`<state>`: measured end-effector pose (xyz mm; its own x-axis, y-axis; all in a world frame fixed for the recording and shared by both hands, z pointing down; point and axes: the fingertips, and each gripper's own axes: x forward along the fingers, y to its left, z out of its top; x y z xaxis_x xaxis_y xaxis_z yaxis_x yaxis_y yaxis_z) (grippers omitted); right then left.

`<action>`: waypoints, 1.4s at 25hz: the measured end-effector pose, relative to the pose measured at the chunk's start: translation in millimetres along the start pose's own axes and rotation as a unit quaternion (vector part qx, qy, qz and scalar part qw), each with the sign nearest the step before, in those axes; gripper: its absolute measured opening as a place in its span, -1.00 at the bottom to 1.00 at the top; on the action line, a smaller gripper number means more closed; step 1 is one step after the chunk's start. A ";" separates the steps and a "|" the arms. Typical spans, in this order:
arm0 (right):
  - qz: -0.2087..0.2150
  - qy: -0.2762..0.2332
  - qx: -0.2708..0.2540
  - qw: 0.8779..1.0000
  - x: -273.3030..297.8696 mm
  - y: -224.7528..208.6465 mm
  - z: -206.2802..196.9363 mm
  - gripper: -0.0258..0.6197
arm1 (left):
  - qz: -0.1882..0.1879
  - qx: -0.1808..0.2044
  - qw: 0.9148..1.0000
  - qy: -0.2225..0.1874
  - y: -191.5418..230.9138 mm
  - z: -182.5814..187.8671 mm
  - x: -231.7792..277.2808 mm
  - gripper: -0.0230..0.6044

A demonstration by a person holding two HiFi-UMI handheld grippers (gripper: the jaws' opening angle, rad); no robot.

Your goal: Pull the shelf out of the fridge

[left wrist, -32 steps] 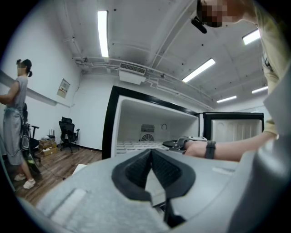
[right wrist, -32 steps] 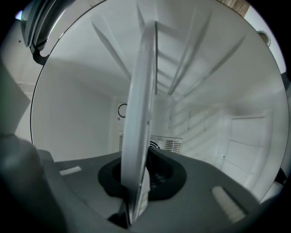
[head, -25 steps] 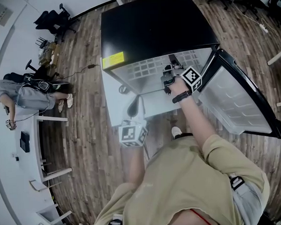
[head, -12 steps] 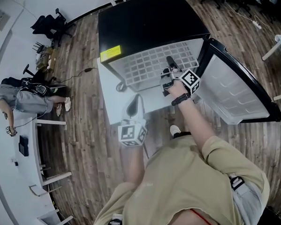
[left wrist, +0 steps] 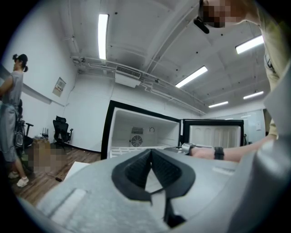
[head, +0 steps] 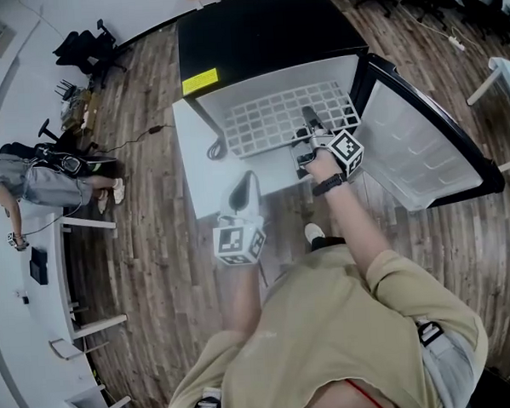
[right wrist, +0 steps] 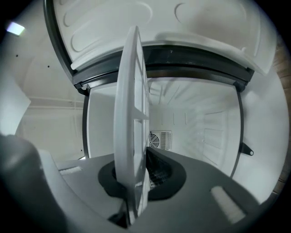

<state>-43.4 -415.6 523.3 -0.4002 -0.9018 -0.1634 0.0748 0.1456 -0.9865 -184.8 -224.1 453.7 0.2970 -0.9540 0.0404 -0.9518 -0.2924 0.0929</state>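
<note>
The black fridge stands open in front of me. Its white grid shelf juts out of the opening. My right gripper is shut on the shelf's near right part. In the right gripper view the shelf runs edge-on between the closed jaws of that gripper, with the white fridge interior behind. My left gripper hangs lower, in front of the fridge and apart from the shelf. In the left gripper view this gripper is shut with nothing in it.
The fridge door stands swung out to the right. A white panel lies on the wooden floor at the fridge's left front. A person stands by a white desk at far left, with office chairs and a floor cable nearby.
More of the grid shelf now shows outside the fridge, and my right gripper has stayed shut on it. The left gripper has hardly moved.
</note>
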 end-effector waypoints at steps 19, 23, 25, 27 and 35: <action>0.034 0.073 -0.400 0.913 -136.7 68.3 -40.2 -0.85 | -0.027 0.013 0.999 -0.017 -18.2 3.7 -35.1 -0.92; 0.033 0.062 -0.554 0.830 -158.6 98.7 -34.5 -0.85 | -0.018 0.020 0.999 -0.021 -14.5 3.1 -39.4 -0.92; 0.030 0.058 -0.617 0.784 -167.7 111.2 -30.7 -0.85 | -0.013 0.024 0.999 -0.024 -12.8 3.7 -41.2 -0.92; 0.024 0.057 -0.673 0.737 -174.9 121.2 -27.6 -0.85 | -0.009 0.028 0.999 -0.027 -13.1 4.6 -42.7 -0.92; 0.003 0.051 -0.769 0.637 -187.5 132.7 -23.9 -0.85 | -0.010 0.043 0.998 -0.038 -22.2 7.9 -39.9 -0.92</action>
<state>19.7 -217.5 422.8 -0.4678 -0.8792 -0.0899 -0.8754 0.4470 0.1841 -176.2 -180.1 442.2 0.3127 -0.9491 -0.0374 -0.9497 -0.3131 0.0063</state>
